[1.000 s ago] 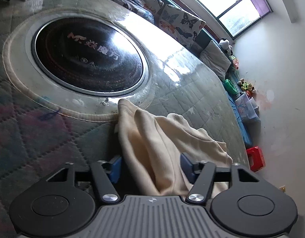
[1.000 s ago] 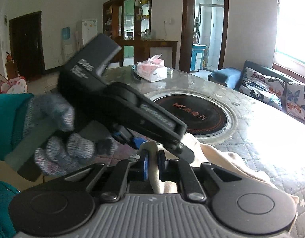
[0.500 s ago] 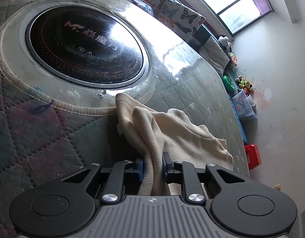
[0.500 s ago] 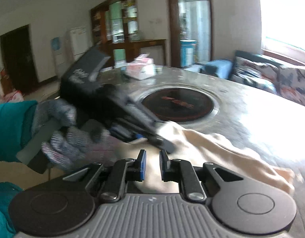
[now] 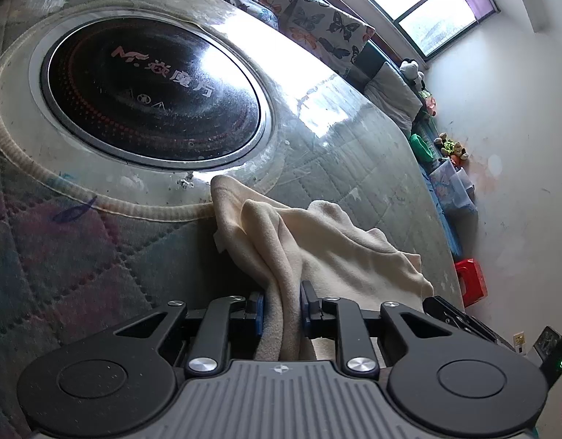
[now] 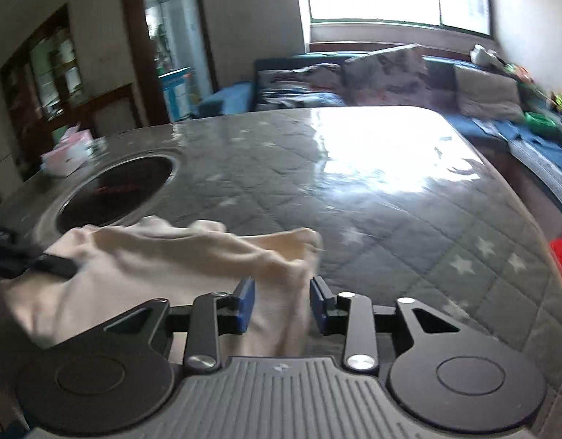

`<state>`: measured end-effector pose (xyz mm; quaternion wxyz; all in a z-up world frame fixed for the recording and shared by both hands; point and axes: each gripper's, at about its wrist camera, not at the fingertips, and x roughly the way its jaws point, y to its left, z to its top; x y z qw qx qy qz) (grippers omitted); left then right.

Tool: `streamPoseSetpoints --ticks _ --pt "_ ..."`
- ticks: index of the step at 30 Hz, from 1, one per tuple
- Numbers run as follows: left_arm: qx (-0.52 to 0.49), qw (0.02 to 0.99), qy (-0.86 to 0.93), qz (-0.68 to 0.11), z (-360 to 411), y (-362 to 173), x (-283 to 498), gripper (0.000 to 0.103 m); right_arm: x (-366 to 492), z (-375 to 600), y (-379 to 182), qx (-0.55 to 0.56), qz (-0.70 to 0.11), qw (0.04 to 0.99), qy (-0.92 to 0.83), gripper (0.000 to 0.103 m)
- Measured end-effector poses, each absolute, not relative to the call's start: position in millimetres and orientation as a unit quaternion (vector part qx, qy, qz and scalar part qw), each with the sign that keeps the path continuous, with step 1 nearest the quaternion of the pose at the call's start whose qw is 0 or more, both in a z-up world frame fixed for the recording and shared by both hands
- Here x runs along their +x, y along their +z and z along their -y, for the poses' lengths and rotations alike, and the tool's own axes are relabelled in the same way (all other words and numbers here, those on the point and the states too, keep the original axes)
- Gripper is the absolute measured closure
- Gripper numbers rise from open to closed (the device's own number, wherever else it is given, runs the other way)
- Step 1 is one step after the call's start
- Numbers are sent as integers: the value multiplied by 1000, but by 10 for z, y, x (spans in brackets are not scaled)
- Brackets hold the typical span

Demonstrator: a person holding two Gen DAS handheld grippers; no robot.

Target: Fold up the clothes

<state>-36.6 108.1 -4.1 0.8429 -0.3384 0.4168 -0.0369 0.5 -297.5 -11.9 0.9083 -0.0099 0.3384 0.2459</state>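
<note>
A cream garment (image 5: 335,248) lies bunched on the quilted table cover, just short of the round black cooktop (image 5: 153,84). My left gripper (image 5: 281,311) is shut on a thick fold of it, with cloth rising between the blue pads. In the right wrist view the same garment (image 6: 171,263) stretches to the left, and a black finger of the left gripper (image 6: 57,265) rests on it at the far left. My right gripper (image 6: 281,303) is at the garment's right end. Its jaws are opening, a flap of cloth hangs between them, and the pads (image 6: 319,301) do not press it.
The table cover (image 6: 390,219) is glossy, with bright window glare. The cooktop (image 6: 116,194) is sunk into the table at the left. A tissue pack (image 6: 67,153) sits at the far edge. A sofa with butterfly cushions (image 5: 317,18) and a red stool (image 5: 471,281) stand beyond the table.
The left jaws closed on the cream fold and stayed put. The right gripper swung right along the garment, away from the left gripper and gloved hand, and its jaws came apart.
</note>
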Motion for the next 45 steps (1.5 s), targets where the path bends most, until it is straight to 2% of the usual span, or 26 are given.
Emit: streamPoseSetpoints --ticks 6,10,14,17,27,30,35,41,44,45 --pt "-327 847 -37 -417 -1067 -34 -340 81 114 3066 -217 38 -359 899 249 68" --pt "-317 851 -35 -416 -1056 -20 -330 82 108 3101 -206 60 -364 893 258 72" --pt "-305 856 -33 -415 -1041 1 -323 83 73 3097 -184 67 -368 888 267 88" --pt "-289 864 -33 -411 -1023 48 -320 83 12 3106 -123 70 -357 891 271 92" --pt "-229 893 -54 -384 -839 312 -193 86 -196 3179 231 62 -305 911 270 96" --pt "-218 896 -61 -382 -755 341 -120 86 -213 3223 308 56 -297 917 260 99" --pt "-206 899 -71 -380 -622 356 -10 86 -194 3366 365 66 -295 921 244 99" --pt "-208 896 -60 -388 -706 279 -31 86 -103 3430 140 83 -324 914 228 93" --pt "-213 893 -50 -394 -790 206 -79 86 -62 3439 -23 94 -341 908 224 71" --pt "-216 891 -47 -398 -822 179 -88 86 -46 3425 -65 97 -347 905 225 67"
